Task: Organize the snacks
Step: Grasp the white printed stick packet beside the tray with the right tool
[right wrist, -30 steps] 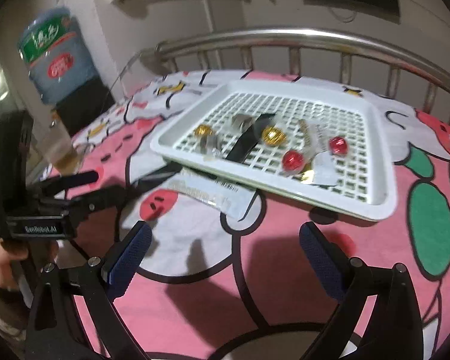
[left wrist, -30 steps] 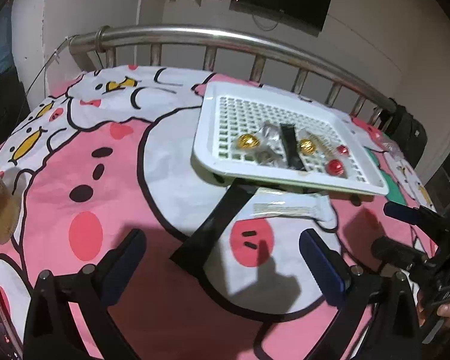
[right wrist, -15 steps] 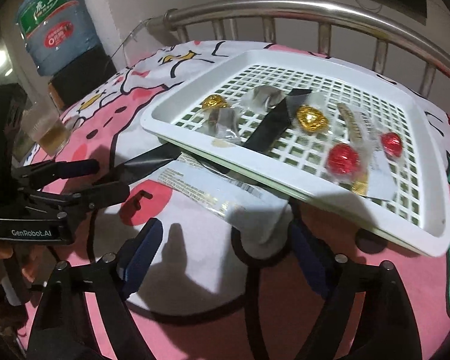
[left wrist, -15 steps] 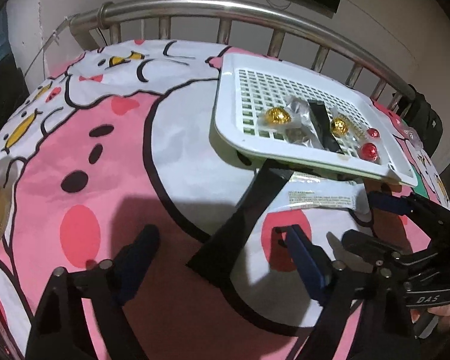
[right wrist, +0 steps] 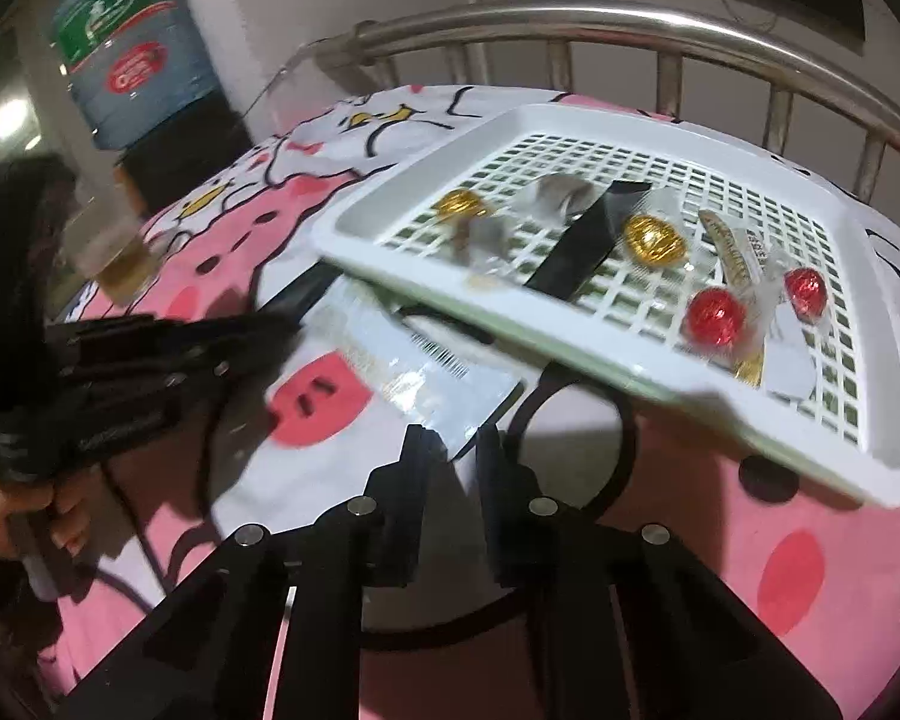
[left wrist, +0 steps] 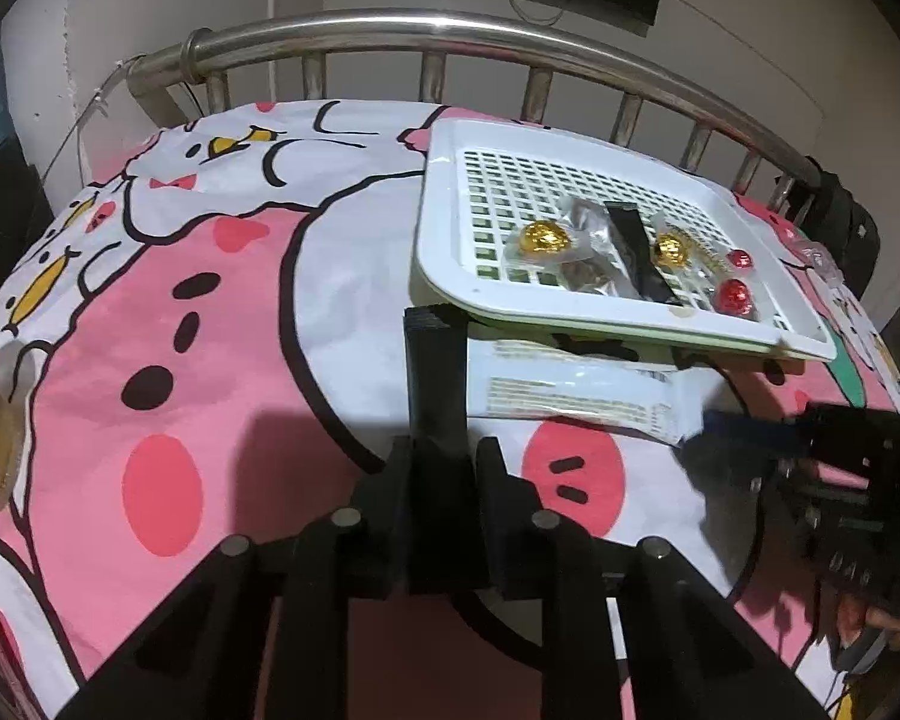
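A black packet (left wrist: 437, 378) is pinched by the closing left gripper (left wrist: 444, 462), low in the middle of the frame. A white packet (right wrist: 426, 372) is pinched by the right gripper (right wrist: 453, 450). Both packets are tucked under the white tray (left wrist: 444, 240) at upper right.

walls: pale | rail (left wrist: 450, 39): steel | water jug (right wrist: 132, 54): corner

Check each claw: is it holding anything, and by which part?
The left claw is closing on the near end of the black packet. The right claw is shut on the near corner of the white snack bar wrapper.
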